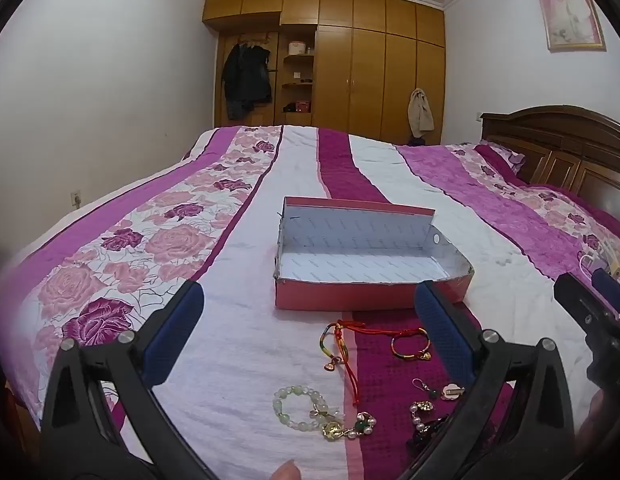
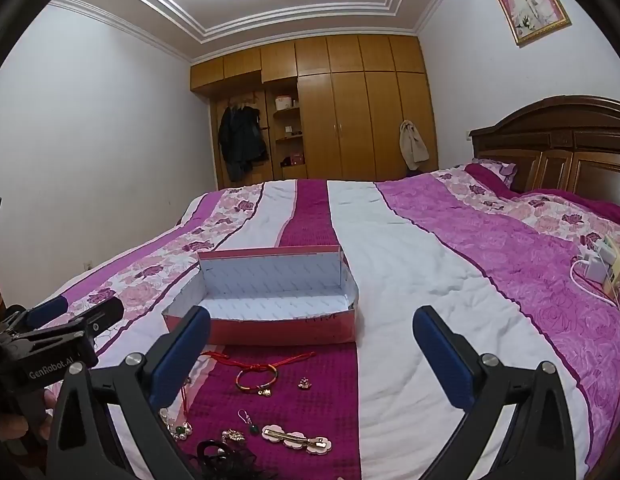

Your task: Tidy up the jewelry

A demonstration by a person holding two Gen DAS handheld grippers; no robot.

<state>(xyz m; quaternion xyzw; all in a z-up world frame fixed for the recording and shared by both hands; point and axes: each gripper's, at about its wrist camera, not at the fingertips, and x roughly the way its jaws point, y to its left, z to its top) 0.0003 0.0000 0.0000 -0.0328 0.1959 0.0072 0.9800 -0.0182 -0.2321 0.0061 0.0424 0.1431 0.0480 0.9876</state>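
An open red box (image 1: pixel 370 264) with a white inside lies on the bed; it also shows in the right wrist view (image 2: pixel 270 312). Jewelry lies in front of it: a jade bead bracelet (image 1: pixel 300 408), a red string bracelet (image 1: pixel 342 344), a gold bangle (image 1: pixel 410 344) (image 2: pixel 256 378), an earring (image 2: pixel 248 422), a pink hair clip (image 2: pixel 296 438) and a pearl brooch (image 1: pixel 350 430). My left gripper (image 1: pixel 310 336) is open and empty above the jewelry. My right gripper (image 2: pixel 310 356) is open and empty, to the right of the left one.
The bed has a pink and white floral quilt (image 2: pixel 430 280). A white charger with cable (image 2: pixel 594 268) lies at the right. A wooden headboard (image 2: pixel 550 148) stands at the right, a wardrobe (image 2: pixel 350 112) at the back.
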